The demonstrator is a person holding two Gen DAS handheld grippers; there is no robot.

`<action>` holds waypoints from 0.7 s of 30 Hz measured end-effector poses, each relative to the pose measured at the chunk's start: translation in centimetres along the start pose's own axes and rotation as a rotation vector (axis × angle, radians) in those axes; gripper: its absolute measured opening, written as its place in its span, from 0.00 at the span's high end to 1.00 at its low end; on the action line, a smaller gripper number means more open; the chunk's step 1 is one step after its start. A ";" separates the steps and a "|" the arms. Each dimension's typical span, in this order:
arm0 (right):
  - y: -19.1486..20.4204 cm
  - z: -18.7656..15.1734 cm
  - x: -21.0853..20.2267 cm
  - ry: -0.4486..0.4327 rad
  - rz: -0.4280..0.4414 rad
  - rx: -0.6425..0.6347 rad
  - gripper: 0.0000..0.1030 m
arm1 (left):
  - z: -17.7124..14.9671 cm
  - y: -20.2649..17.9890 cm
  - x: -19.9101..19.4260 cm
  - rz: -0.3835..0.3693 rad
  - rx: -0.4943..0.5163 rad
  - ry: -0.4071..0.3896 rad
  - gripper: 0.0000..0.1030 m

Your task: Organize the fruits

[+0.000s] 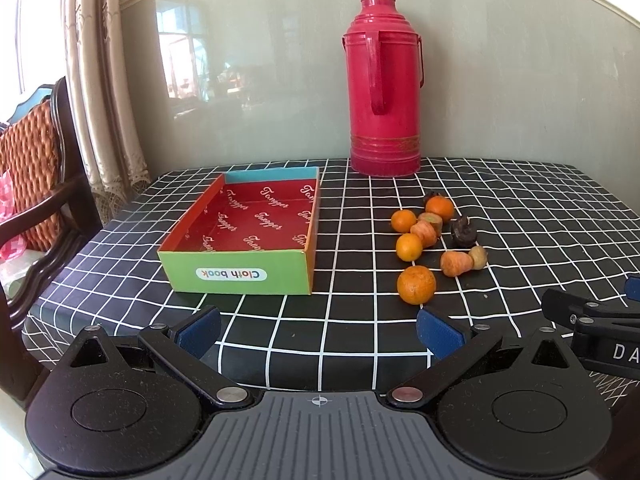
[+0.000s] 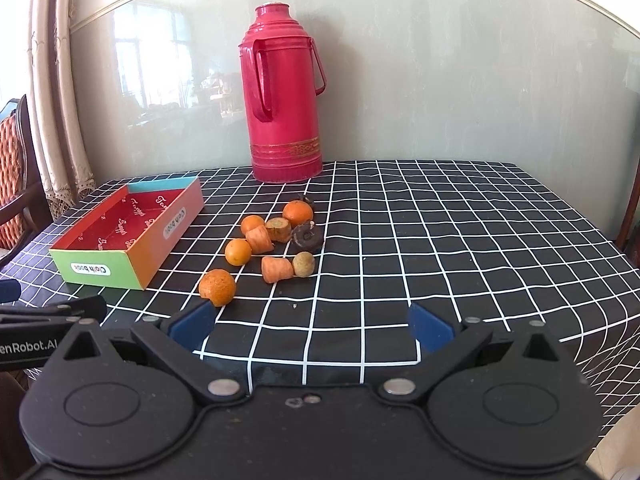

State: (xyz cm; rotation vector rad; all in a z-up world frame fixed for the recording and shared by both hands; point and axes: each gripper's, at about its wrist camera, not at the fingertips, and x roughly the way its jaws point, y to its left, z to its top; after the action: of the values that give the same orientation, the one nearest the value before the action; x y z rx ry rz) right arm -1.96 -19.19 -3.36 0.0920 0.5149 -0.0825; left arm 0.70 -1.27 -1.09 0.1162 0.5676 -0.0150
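Several small oranges lie in a loose cluster on the checked cloth; the nearest orange is the largest. Carrot chunks, a dark shrivelled fruit and a small tan fruit lie among them. An empty cardboard box with a red lining stands left of the cluster. My left gripper is open at the table's near edge, in front of the box. My right gripper is open too, just short of the nearest orange. Both hold nothing.
A tall red thermos stands at the back against the wall. The table wears a black cloth with a white grid. A wooden chair with an orange cushion sits at the left, beside curtains.
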 end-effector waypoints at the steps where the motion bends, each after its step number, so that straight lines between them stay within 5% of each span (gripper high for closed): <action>1: 0.0 0.0 0.1 0.000 -0.002 0.001 0.06 | 0.0 -0.1 0.1 0.001 0.005 -0.001 0.00; 21: -2.2 -0.4 2.3 0.010 -0.041 0.047 0.06 | 0.5 -3.1 2.9 0.014 0.182 -0.003 0.00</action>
State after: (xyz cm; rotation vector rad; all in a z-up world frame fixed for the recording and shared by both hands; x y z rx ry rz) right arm -0.35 -21.47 -5.03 0.1278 0.5253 -0.1341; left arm 3.31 -4.37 -2.52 0.2970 0.5614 -0.0529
